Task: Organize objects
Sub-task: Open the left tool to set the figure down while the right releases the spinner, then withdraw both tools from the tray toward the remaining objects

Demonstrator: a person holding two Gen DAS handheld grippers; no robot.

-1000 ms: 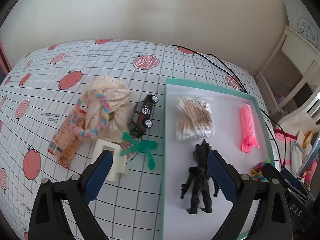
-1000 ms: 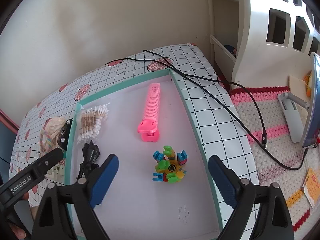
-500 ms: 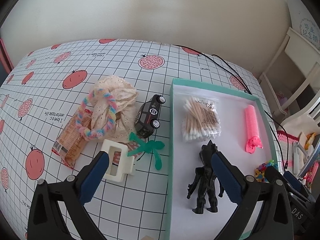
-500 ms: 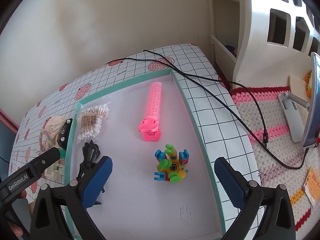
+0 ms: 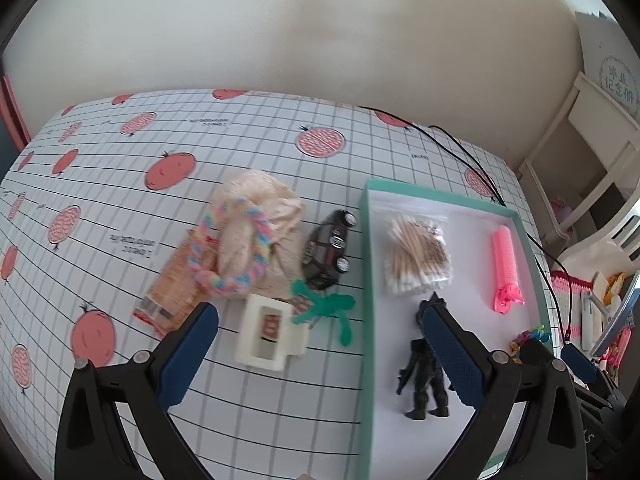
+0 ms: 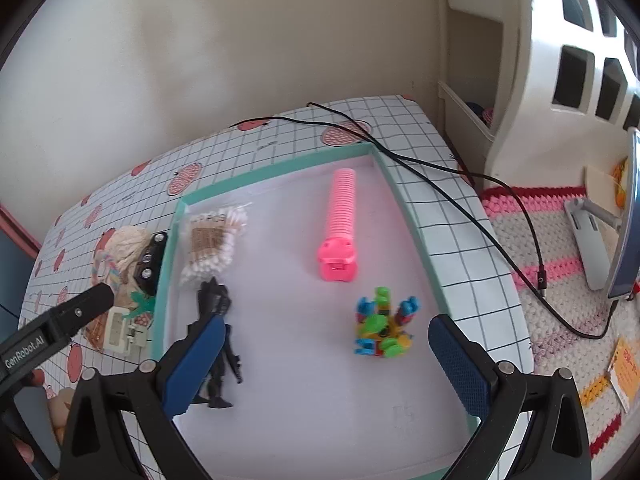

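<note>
The desk is viewed from above and slightly behind by the left wrist camera, aimed towards the wall, with the loose items on the left and the teal tray on the right. The tray interior is looked down into, closer, from the right wrist camera. The tray and its contents are shared by both views.

Wall: plain cream wall ahead of me; soft daylight, no hard shadows
Table: gridded cloth with red fruit prints; a black cable trails off its right edge
Floor: crocheted rug, pink, red and cream, on my right
Furniture: white shelf unit against the right corner
</note>
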